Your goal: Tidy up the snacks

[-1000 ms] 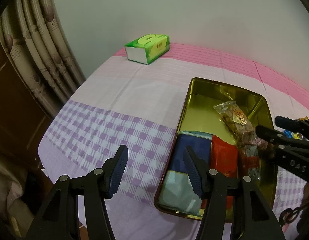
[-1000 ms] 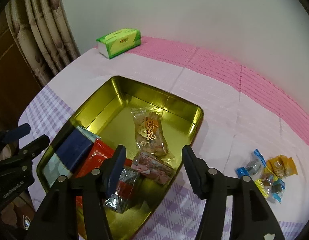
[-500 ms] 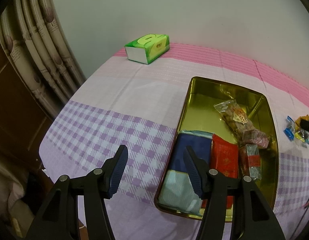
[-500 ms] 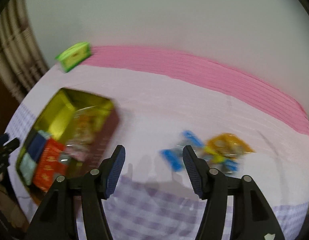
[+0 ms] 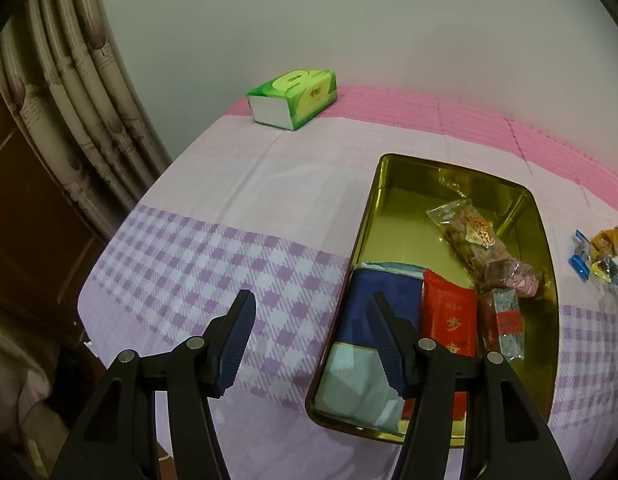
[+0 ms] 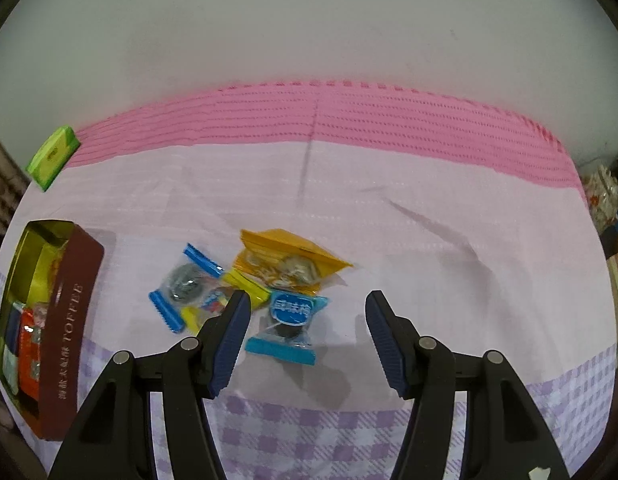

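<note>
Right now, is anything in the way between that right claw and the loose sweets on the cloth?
Nothing visible. The right gripper is open and empty above the tablecloth, and the blue-wrapped sweet lies just ahead of its fingertips, at the near edge of the pile, uncovered.

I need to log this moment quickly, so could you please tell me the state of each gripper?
Left gripper: open, empty, beside the gold tin.
Right gripper: open, empty, above loose candies.

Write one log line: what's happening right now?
right tongs: open, over loose snacks | left tongs: open, empty | tin: partly filled
</note>
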`<state>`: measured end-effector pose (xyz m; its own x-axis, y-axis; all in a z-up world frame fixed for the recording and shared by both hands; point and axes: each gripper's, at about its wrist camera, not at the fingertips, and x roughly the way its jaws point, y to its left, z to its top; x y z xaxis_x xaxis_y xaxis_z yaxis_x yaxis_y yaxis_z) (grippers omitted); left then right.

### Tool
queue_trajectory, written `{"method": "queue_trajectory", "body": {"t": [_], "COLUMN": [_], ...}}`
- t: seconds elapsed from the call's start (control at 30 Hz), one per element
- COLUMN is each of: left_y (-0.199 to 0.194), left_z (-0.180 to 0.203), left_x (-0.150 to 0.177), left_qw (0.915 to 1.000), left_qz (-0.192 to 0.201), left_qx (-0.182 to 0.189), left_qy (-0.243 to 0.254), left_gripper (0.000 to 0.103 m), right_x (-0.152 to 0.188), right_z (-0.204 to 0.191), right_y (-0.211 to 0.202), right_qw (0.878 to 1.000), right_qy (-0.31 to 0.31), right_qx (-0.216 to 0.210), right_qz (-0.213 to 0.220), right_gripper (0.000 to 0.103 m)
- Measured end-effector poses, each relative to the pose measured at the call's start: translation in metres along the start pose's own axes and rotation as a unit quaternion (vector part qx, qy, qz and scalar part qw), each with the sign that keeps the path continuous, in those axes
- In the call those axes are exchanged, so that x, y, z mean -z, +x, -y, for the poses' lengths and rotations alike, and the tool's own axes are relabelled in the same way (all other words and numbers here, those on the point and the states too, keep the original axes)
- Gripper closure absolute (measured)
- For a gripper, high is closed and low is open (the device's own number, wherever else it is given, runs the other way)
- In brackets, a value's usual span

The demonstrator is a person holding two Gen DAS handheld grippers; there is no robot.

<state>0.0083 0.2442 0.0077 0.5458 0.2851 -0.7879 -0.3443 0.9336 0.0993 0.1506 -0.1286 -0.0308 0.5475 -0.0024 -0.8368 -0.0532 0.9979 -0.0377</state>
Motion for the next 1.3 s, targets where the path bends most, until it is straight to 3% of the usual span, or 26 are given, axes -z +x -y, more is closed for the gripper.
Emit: {"method": "queue_trajectory", "body": {"t": [0.33, 0.63, 0.77, 1.0, 1.3], "left_y": [-0.001, -0.001, -0.010, -0.026, -0.034], "left_z": [0.000, 0.008, 0.023, 0.075, 0.174], "left_x": [0.001, -0.004, -0.009, -0.017, -0.013], "left_qw": [0.9999, 0.9996, 0.9991, 0.9964, 0.9807], "left_qz": [0.008, 0.013, 0.019, 0.024, 0.025], "left_qx": [-0.010, -0.021, -0.019, 0.032, 0.107], "left_qy": [0.006, 0.016, 0.032, 0.074, 0.161], "left_gripper": [0.041, 0.041, 0.041, 0.041, 0.041], "right_x": [0.012, 0.026, 0.032, 0.053, 0.066], "right_z": [-0.003, 0.004, 0.008, 0.023, 0.094], "right_y": [0.026, 0.034, 0.034, 0.022, 0.012], "right_qw": [1.000, 1.000, 0.999, 0.998, 0.997], "right_qy": [-0.003, -0.017, -0.030, -0.031, 0.024], "right_qx": [0.008, 0.006, -0.002, 0.000, 0.040], "right_qz": [0.000, 0.023, 0.039, 0.059, 0.069], "right_gripper": [0.049, 0.064, 0.064, 0.065, 0.065]}}
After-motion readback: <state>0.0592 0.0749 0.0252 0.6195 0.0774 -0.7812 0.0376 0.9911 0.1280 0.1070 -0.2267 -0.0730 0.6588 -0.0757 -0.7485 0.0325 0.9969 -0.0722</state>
